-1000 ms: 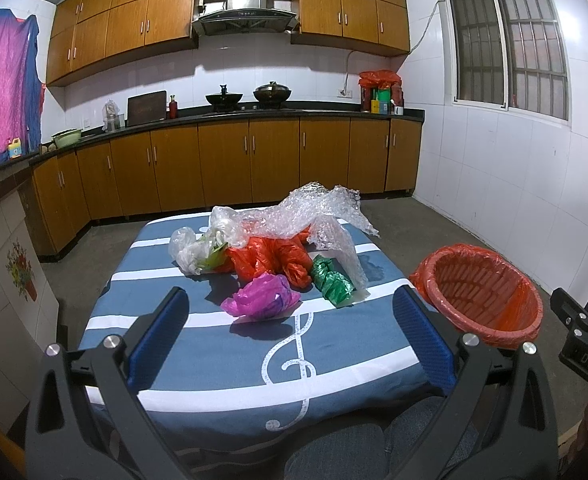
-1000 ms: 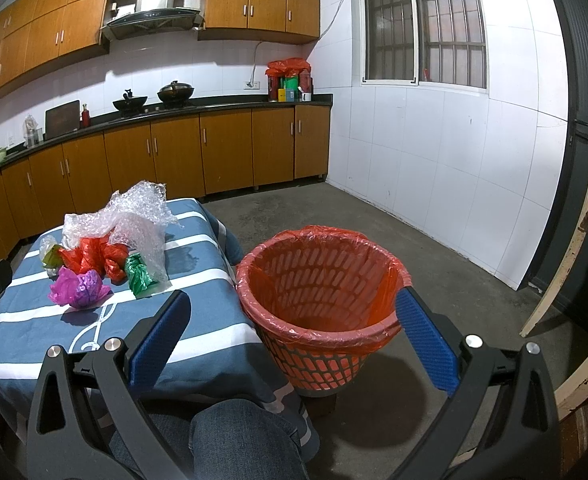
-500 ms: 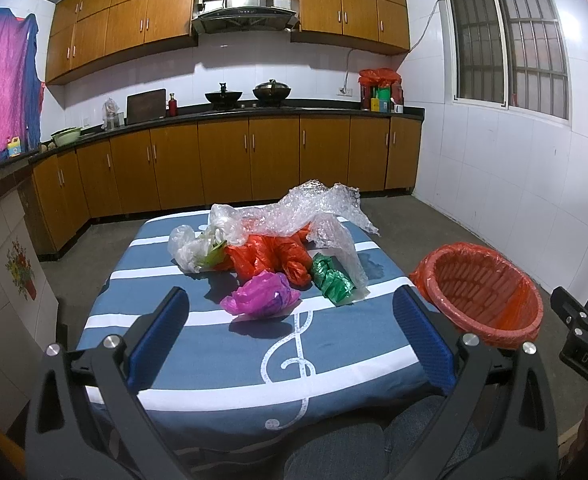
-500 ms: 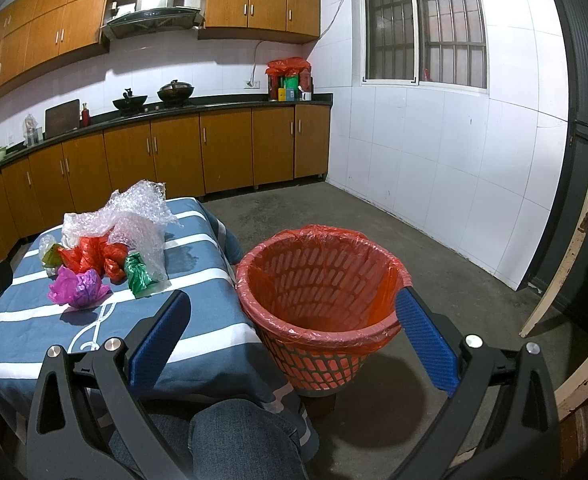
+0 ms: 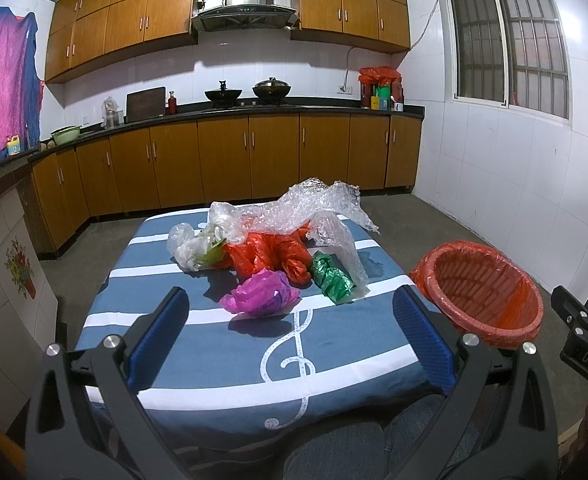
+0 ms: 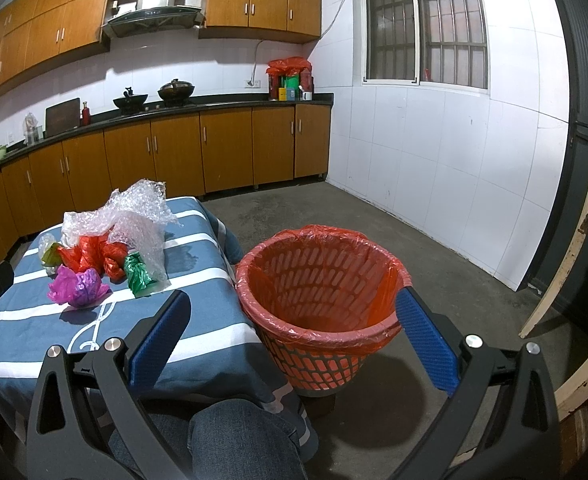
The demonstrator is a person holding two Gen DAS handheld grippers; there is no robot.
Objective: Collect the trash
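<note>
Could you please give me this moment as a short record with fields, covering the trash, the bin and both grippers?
surface: blue table cloth with white stripes
trash on it: crumpled magenta plastic bag, crumpled green plastic bag, red plastic bags, clear bubble wrap sheet, whitish clear plastic bag
bin: red mesh basket lined with a red bag, on the floor beside the table, no trash visible inside
left hand-held gripper: open, holding nothing
right hand-held gripper: open, holding nothing
progress: nothing collected yet

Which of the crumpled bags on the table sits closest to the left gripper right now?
The magenta bag, alone at the front of the pile; the red, green and clear ones lie behind it.
</note>
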